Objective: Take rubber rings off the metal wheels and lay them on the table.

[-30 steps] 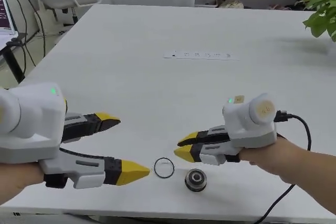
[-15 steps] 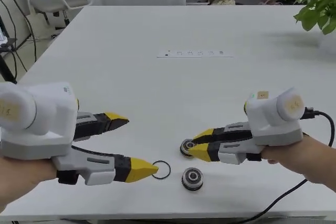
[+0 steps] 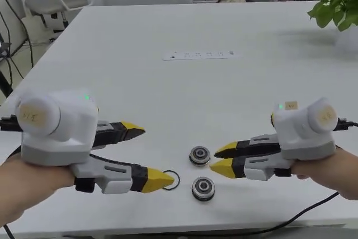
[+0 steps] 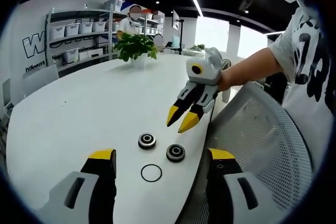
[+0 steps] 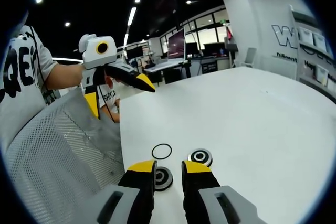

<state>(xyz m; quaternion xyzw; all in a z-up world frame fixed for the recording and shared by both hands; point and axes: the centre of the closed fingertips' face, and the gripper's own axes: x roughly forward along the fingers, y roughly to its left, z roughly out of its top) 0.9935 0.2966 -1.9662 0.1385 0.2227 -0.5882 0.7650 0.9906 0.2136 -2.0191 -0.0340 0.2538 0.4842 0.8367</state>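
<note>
Thin black rubber ring flat on white tabletop, near front edge, just left of two small round metal wheels: nearer wheel, farther wheel, apart from each other and from ring. Likely light, soft, stretchy, a bit grippy; prob. needs peeling over the rim, not a straight pull. Wheels prob. dense, stiff, smooth, apt to roll or skid if nudged, so best pinned by hub or flat faces w/ one pair of tongs while the other pinches the dark outer band at its edge. Can't tell which wheel carries a ring; both rims look dark.

Left tongs wide apart, empty; lower tip just beside loose ring, contact not clear. In left gripper view, ring ahead btwn the two tips, not touched. Right tongs nearly together, slim gap, nothing held; tips just right of farther wheel, no touch seen.
</note>
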